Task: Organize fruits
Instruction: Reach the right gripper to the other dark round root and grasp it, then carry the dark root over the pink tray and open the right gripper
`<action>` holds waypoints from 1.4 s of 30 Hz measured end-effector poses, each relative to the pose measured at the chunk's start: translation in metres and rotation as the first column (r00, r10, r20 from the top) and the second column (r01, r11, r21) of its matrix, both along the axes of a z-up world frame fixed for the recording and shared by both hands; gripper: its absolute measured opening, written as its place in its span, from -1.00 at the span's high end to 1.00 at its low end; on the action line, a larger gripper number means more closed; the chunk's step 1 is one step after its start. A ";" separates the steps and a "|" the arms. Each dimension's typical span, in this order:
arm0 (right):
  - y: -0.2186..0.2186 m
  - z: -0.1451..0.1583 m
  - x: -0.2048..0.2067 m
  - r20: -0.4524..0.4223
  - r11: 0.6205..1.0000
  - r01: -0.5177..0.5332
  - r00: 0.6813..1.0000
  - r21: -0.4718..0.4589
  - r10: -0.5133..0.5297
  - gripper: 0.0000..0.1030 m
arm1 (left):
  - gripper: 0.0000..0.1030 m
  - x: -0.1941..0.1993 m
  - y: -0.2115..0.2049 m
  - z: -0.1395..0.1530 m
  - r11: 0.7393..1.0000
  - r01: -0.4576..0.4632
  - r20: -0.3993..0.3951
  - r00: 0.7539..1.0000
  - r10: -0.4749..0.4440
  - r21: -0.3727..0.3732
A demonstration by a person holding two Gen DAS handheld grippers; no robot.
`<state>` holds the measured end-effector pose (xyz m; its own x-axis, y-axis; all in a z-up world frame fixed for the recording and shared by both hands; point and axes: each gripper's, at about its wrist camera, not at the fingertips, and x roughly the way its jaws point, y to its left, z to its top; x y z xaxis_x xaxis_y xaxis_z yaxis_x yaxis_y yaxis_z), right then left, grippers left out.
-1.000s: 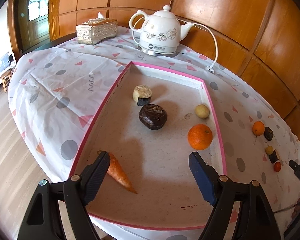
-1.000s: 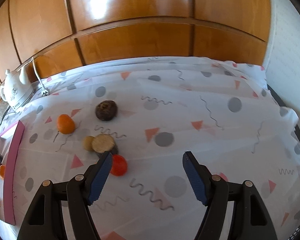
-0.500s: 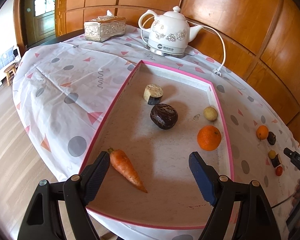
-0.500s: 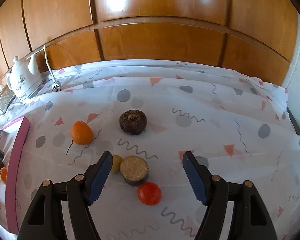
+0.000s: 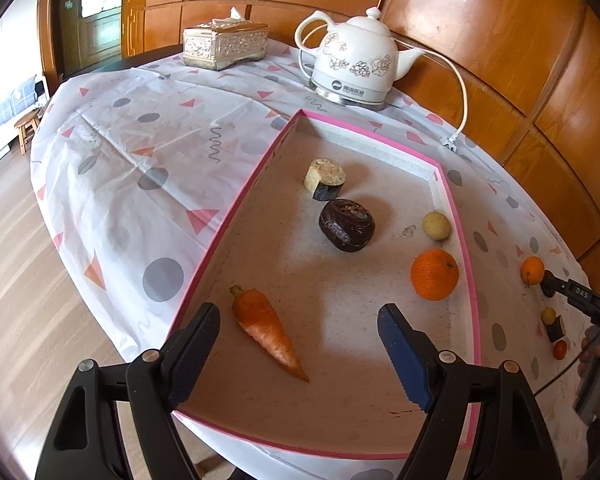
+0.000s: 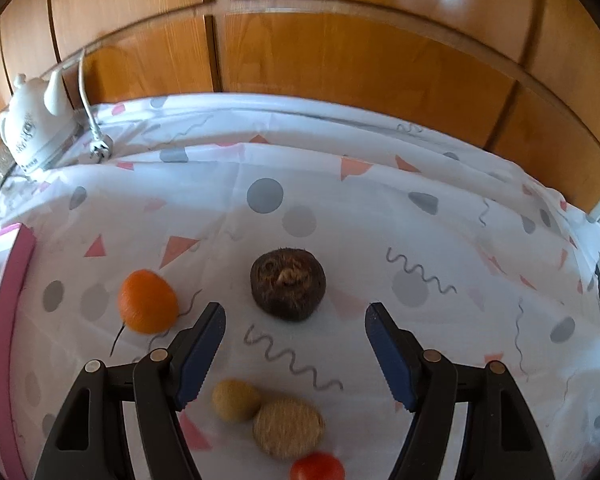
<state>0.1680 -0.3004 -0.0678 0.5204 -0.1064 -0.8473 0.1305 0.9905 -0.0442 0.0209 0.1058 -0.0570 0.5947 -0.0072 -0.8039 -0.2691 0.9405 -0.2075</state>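
Note:
My left gripper (image 5: 300, 354) is open and empty over the near end of a pink-rimmed tray (image 5: 236, 208). In the tray lie a carrot (image 5: 268, 330), a dark brown fruit (image 5: 347, 225), a cut tan piece (image 5: 324, 179), a small yellow fruit (image 5: 436, 225) and an orange (image 5: 434, 274). My right gripper (image 6: 296, 344) is open and empty above the tablecloth, just short of a dark brown fruit (image 6: 287, 285). An orange (image 6: 147, 301) lies to its left. A yellow fruit (image 6: 236, 399), a tan cut piece (image 6: 289, 427) and a red fruit (image 6: 318, 467) lie below the jaws.
A white electric kettle (image 5: 354, 66) with its cord and plug (image 5: 448, 142) stands behind the tray, and a silver tissue box (image 5: 225, 45) at the far left. Wooden wall panels (image 6: 340, 60) run behind the table. The tray's pink rim (image 6: 8, 320) shows at the left of the right wrist view.
My right gripper has moved forward over the loose fruits, so the dark brown fruit now lies just ahead of the jaws. The left gripper has drawn back and tilted slightly; both stay open.

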 end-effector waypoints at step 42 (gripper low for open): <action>0.072 0.071 -0.050 0.188 0.958 -0.268 0.951 0.102 0.246 0.11 | -0.62 -0.017 0.005 0.010 0.999 -0.016 0.035 0.999 0.017 -0.047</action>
